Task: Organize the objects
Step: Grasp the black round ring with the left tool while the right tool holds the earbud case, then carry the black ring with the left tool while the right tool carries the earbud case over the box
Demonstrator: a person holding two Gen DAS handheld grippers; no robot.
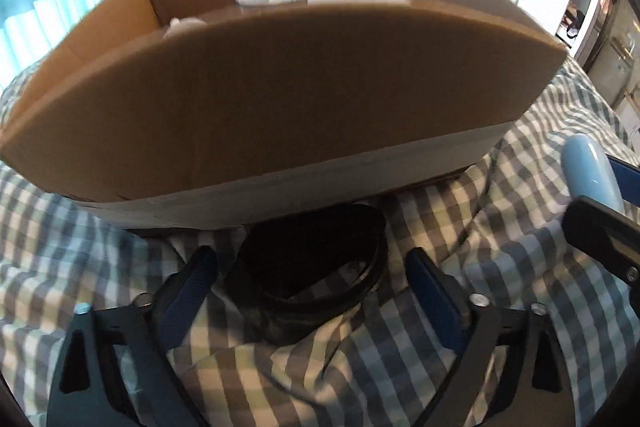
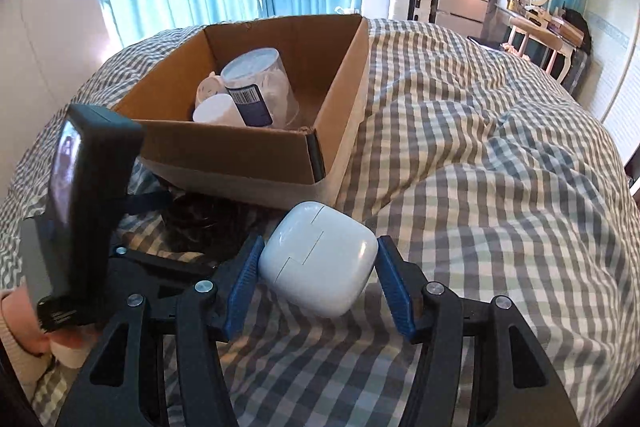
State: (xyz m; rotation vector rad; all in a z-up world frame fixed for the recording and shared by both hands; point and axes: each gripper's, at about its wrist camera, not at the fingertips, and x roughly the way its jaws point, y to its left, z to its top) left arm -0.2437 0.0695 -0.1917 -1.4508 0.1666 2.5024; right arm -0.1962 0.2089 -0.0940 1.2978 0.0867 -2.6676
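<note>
- A bed covered in a rumpled grey, white and pale green checked blanket (image 2: 500, 155) carries everything in the scene.
- An open brown cardboard box (image 2: 240, 147) sits on the blanket, at about 11 o'clock in the right wrist view. In the left wrist view its near wall (image 1: 280, 99) fills the upper middle of the frame.
- Inside the box stands a clear plastic tub (image 2: 260, 87) with a dark label and a barcode. A white cylinder (image 2: 218, 111) lies just beside it, at its 8 o'clock. A small pale round object behind them is too hidden to name.
- The right tool (image 2: 318, 269) has its two blue-padded fingers closed on a white earbud case (image 2: 320, 259). One pad (image 2: 244, 279) presses the case's left side, and the other touches its right side. The case is low over the blanket, at 5 o'clock from the box and close to its near corner.
- The left tool (image 1: 310, 283) has its fingers spread wide, pinching nothing. They sit either side of a coiled black belt (image 1: 316, 263), which lies on the blanket touching the foot of the box's near wall.
- In the left wrist view the white case (image 1: 592, 175) shows at 3 o'clock, at the frame's edge.
- In the right wrist view the left tool's dark body (image 2: 84, 207) stands at 9 o'clock, with the person's hand (image 2: 44, 339) at its base.
</note>
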